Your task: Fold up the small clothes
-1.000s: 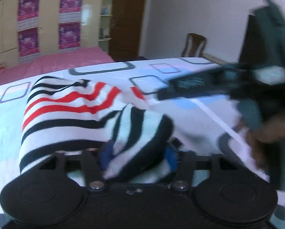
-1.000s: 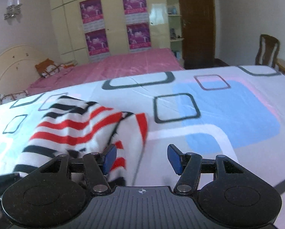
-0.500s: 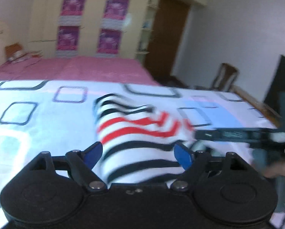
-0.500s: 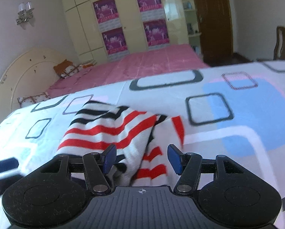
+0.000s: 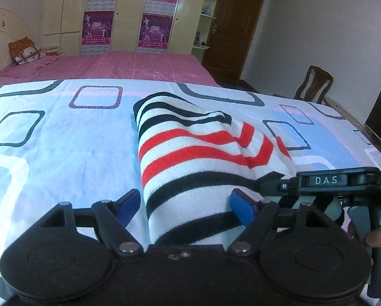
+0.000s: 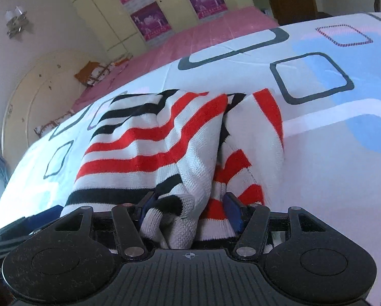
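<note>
Two grippers work one striped sweater (image 5: 190, 153) mid-sheet (image 5: 63, 158): right gripper (image 6: 190, 207), jaws just closing, bunches its near hem for folding, while left gripper (image 5: 185, 205) straddles it released

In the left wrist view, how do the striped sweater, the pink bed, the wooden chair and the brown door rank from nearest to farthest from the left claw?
1. Striped sweater: between the open fingers of the left claw.
2. Wooden chair: far right, past the sheet's edge.
3. Pink bed: behind the sheet; against the chair it is too close to call.
4. Brown door: back wall, right of centre.
</note>
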Motion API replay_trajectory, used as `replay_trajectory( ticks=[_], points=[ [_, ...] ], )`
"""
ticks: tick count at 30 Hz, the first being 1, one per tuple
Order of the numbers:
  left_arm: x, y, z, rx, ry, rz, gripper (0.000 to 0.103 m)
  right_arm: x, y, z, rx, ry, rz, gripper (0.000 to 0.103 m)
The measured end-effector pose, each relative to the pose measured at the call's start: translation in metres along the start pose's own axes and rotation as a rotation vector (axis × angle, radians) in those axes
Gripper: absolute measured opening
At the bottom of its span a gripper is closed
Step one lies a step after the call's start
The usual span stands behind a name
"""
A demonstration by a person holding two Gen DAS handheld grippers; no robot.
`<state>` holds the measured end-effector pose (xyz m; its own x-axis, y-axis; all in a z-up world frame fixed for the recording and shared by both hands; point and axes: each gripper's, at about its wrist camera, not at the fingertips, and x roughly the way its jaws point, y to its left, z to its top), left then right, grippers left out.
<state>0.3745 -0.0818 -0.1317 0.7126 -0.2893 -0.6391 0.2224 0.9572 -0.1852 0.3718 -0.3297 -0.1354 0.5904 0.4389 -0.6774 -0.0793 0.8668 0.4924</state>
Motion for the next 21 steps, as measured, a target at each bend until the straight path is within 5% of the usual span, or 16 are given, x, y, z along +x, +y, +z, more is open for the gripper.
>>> replay_trajectory(
  ticks=[1, 4, 12, 21],
  points=[
    [0.0, 0.0, 0.0, 0.0, 0.001, -0.002, 0.078, 0.0, -0.001, 0.0, 0.015, 0.011, 0.03, 0.03],
    [-0.002, 0.0, 0.003, -0.001, -0.002, -0.003, 0.077, -0.01, 0.004, -0.002, -0.027, -0.011, 0.018, 0.024],
    [-0.015, -0.008, 0.009, 0.005, -0.035, -0.04, 0.076, -0.055, 0.012, -0.001, -0.128, -0.109, -0.037, 0.024],
    [0.013, -0.015, -0.017, -0.006, 0.077, -0.048, 0.079, -0.045, -0.013, -0.018, -0.085, -0.081, -0.111, 0.026]
  ],
)
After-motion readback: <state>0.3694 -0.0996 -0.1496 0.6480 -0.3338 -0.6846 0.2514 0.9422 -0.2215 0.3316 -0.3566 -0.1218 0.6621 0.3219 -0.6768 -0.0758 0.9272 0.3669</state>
